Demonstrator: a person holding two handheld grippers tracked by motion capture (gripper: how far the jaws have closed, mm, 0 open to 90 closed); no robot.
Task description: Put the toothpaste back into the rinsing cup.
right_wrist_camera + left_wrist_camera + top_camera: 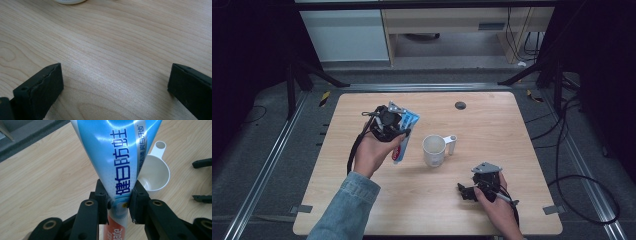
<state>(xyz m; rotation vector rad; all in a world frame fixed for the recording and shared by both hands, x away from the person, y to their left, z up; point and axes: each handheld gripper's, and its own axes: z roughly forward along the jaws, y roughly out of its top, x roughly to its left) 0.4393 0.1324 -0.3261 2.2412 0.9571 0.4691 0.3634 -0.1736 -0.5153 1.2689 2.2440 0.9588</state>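
Now the left gripper (398,131) holds a blue toothpaste tube (403,136) tight near its red end, at the left side of the bench (492,125). In the left gripper view the 2 black jaws squeeze the tube (117,162) from both sides, and its wide flat end points away from the camera. The tube looks lifted off the wood, but how high it is I cannot tell.

Just to the right stands a white cup (434,149) with a handle, open side up and with nothing inside. The tube is near it but not over it.

Farther right, the right gripper (468,192) rests low by the bench's near edge with its jaws wide apart and nothing between them.

I think the step in hand is carrying the tube toward the cup. The next move calls for bringing the tube over the cup's mouth, tipping it upright, lowering it in, then letting go.
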